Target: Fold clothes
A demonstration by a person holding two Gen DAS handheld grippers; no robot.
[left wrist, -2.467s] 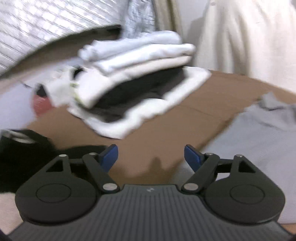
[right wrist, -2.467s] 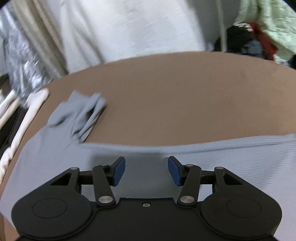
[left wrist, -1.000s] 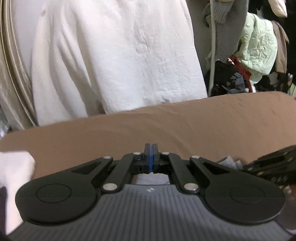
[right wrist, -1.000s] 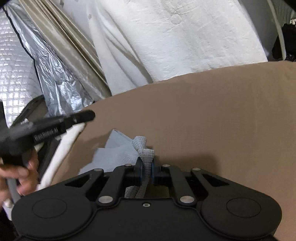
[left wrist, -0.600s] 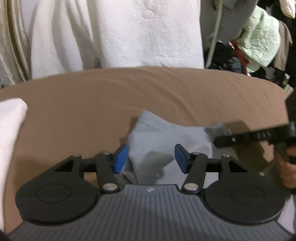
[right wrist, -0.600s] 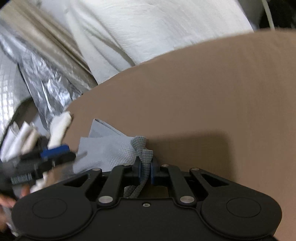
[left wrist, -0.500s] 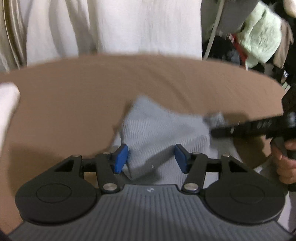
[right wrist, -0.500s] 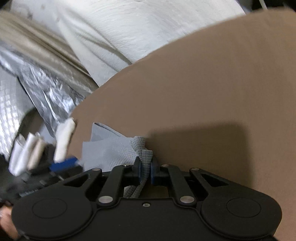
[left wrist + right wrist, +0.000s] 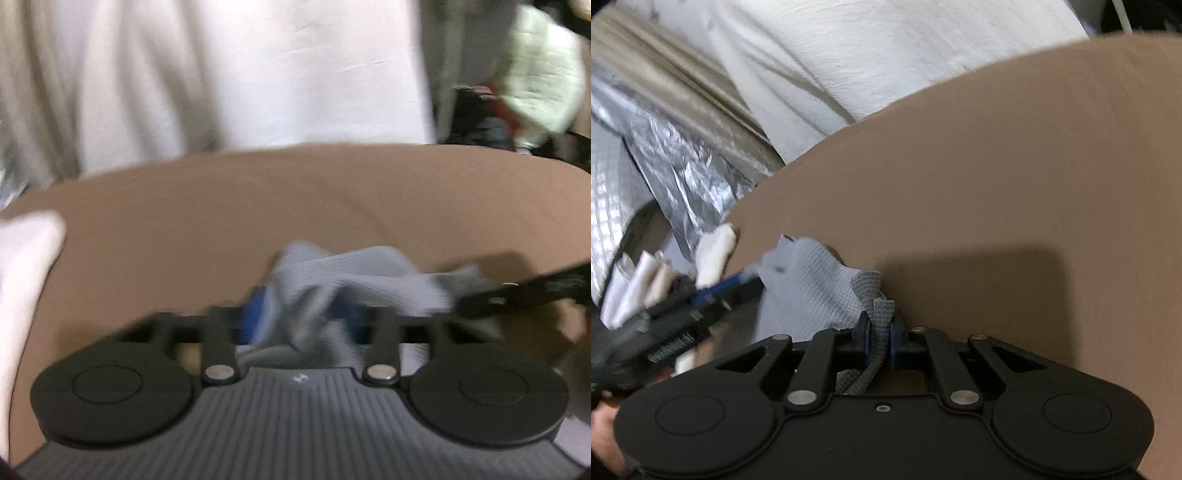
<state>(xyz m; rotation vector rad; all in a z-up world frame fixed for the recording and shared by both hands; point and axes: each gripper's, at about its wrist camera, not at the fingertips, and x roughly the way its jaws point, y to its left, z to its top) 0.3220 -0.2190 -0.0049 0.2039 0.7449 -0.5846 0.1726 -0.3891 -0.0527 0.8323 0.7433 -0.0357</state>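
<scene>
Left hand-held gripper (image 9: 304,314) lowered, opening over grey garment (image 9: 354,277)

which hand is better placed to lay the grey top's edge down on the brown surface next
Right, probably. The right tongs are clamped on the grey top's ribbed edge. The left tongs are opening, pads off the cloth bunched between them.

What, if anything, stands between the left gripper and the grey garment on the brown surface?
Nothing visible does. The grey garment already lies bunched between the opening jaws of the left gripper, while the right gripper is shut on its ribbed edge. The brown surface beyond is bare.
</scene>
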